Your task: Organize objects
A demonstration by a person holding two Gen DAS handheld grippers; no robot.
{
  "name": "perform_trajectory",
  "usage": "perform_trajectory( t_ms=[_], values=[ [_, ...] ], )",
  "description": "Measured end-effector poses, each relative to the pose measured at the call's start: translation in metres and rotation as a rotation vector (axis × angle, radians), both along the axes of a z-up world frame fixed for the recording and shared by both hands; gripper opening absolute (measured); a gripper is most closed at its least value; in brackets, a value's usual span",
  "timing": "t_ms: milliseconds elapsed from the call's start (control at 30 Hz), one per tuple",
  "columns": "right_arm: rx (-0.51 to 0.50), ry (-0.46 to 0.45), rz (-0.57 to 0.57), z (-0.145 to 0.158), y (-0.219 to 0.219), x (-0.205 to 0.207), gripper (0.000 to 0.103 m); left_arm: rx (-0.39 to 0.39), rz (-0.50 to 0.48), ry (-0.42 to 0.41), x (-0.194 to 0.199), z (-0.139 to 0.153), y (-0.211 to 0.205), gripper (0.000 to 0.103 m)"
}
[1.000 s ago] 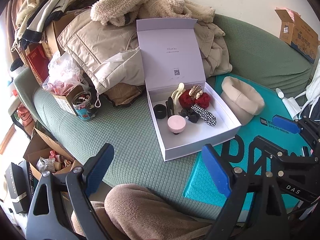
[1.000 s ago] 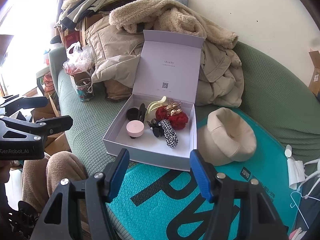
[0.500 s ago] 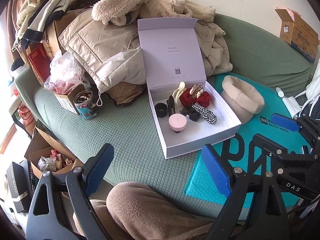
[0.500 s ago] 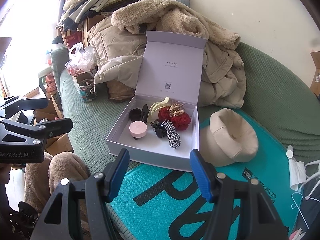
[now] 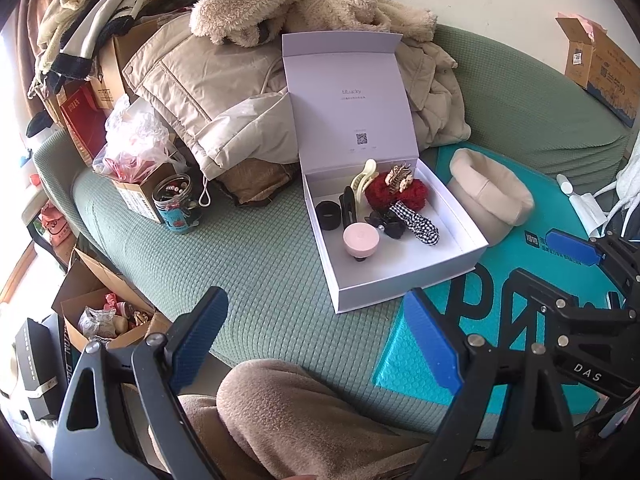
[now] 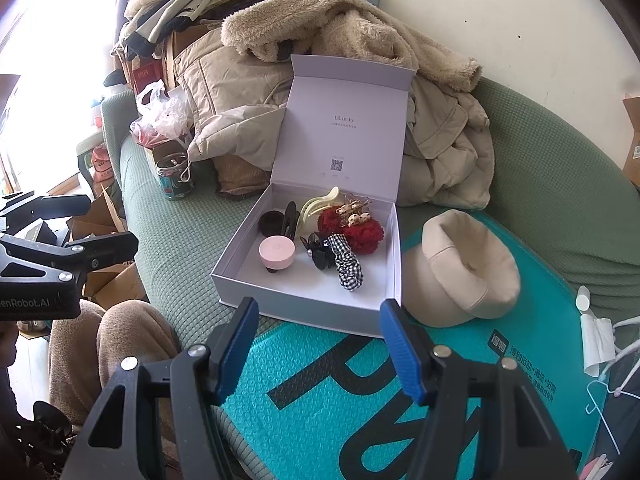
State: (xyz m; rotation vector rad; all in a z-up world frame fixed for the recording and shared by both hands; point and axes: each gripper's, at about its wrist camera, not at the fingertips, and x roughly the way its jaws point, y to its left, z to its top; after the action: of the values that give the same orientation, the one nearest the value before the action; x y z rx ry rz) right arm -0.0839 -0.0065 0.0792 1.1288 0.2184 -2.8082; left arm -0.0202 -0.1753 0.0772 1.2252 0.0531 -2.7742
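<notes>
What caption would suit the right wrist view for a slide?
Open hand-held gripper faces a white gift box of hair accessories beside a beige hat on a green sofa.

Black-and-white gingham scrunchie, white box

The print inside the box lid is too small to read. The jar holds small, indistinct things. Coats bury the sofa's back corner.

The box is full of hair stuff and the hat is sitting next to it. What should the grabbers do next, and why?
Probably the right gripper should ease forward toward the beige hat. Both grippers are open and empty, the left gripper too. The hat lies on the teal mat against the white box, outside it, nearest the right gripper, while the hair pieces already sit inside.
</notes>
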Motion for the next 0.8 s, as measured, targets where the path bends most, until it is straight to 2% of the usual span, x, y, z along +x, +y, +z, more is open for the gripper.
perform_trajectory(
  t_ms=[800],
  values=[
    [-0.005, 0.008, 0.037, 0.004, 0.004, 0.019, 0.064, 0.005, 0.026, 0.009, 0.025, 0.0, 0.011, 0.089]
  ],
)
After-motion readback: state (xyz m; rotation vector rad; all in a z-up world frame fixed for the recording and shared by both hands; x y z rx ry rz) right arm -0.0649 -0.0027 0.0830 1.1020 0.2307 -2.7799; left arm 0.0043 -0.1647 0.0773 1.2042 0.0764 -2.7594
